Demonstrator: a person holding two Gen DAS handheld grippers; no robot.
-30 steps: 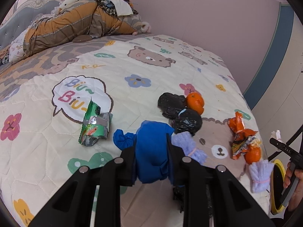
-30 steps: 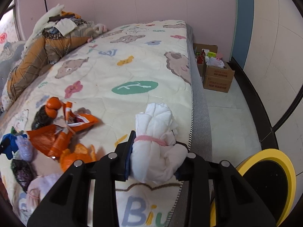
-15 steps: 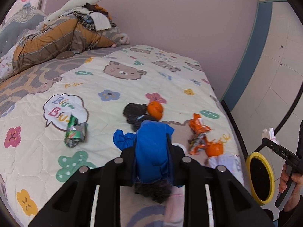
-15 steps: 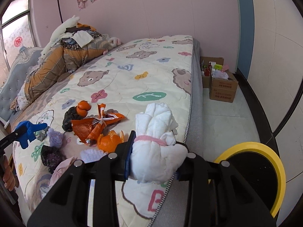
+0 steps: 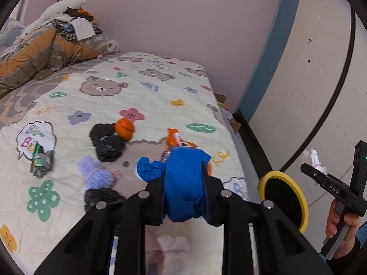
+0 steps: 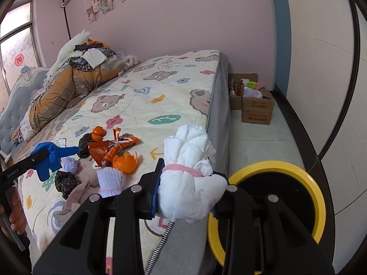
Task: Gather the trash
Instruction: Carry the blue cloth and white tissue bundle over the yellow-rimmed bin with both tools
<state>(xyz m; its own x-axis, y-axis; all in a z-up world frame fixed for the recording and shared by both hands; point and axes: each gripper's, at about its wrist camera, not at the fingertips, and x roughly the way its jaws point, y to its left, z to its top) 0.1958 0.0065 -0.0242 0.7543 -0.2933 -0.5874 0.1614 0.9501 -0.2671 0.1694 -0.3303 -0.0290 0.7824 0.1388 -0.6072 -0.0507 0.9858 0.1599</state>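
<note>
Trash held, left: blue wad was clamped between the jaws of the left gripper, a loose tail hanging out to the left of the fingers.
Trash held, right: white tissue bundle, tied with a pink band, was clamped in the right gripper; its long axis ran up along the fingers.
Key relation: yellow-rimmed bin stood on the floor just off the bed's side edge, below and to the right of both loads; the right gripper appeared nearer to it, the left one lay further in over the bed.
Likely step: carrying both pieces across the edge for a drop into the bin, right hand probably first.
Trash left, near edge of bed: orange peel, orange wrappers, black bags, lilac bundle, crushed green packet.
Bed, far end: heaped quilt and clothes, apart from the litter.
Floor beyond: cardboard boxes by the wall.
</note>
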